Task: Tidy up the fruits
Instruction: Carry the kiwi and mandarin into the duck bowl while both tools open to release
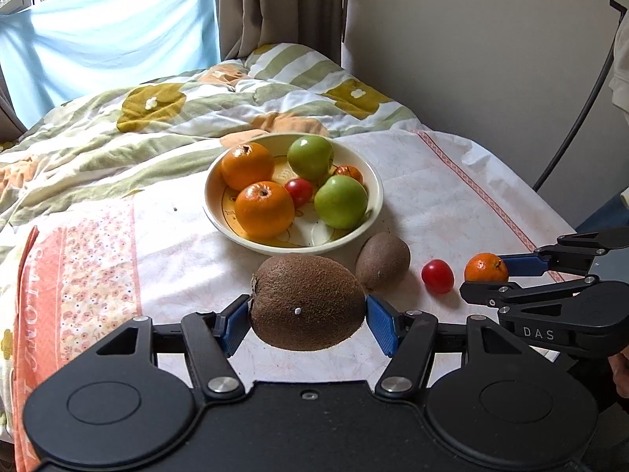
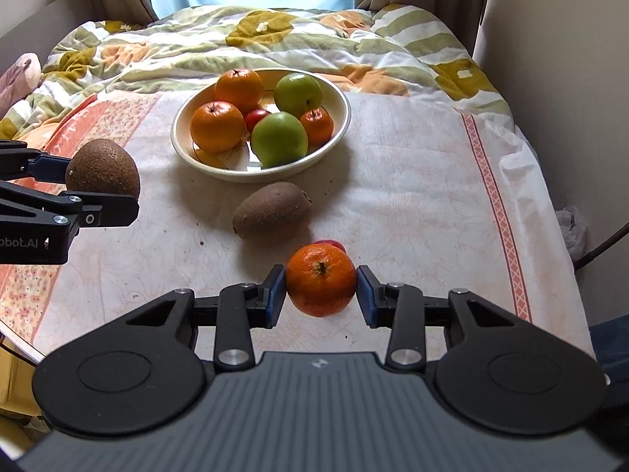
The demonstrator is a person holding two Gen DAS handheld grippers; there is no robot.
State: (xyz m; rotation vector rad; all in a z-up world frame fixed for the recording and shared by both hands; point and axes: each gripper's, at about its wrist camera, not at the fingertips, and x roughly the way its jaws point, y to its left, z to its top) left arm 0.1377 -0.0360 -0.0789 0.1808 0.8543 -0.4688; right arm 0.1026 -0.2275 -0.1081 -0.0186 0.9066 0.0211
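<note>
My left gripper (image 1: 308, 320) is shut on a brown kiwi (image 1: 306, 301) and holds it above the cloth; the kiwi also shows in the right wrist view (image 2: 104, 169). My right gripper (image 2: 320, 291) is shut on a small mandarin (image 2: 320, 279), also seen in the left wrist view (image 1: 485, 267). A second kiwi (image 2: 271, 210) lies on the cloth in front of the cream bowl (image 2: 184, 145). A small red tomato (image 1: 437, 275) lies beside the mandarin. The bowl holds two oranges, two green apples, a mandarin and a tomato.
The bowl stands on a pale printed cloth (image 2: 412, 196) spread over a bed. A rumpled flowered duvet (image 2: 236, 43) lies behind the bowl. A wall (image 1: 491, 59) runs along the right side, with a black cable (image 1: 578, 118) hanging by it.
</note>
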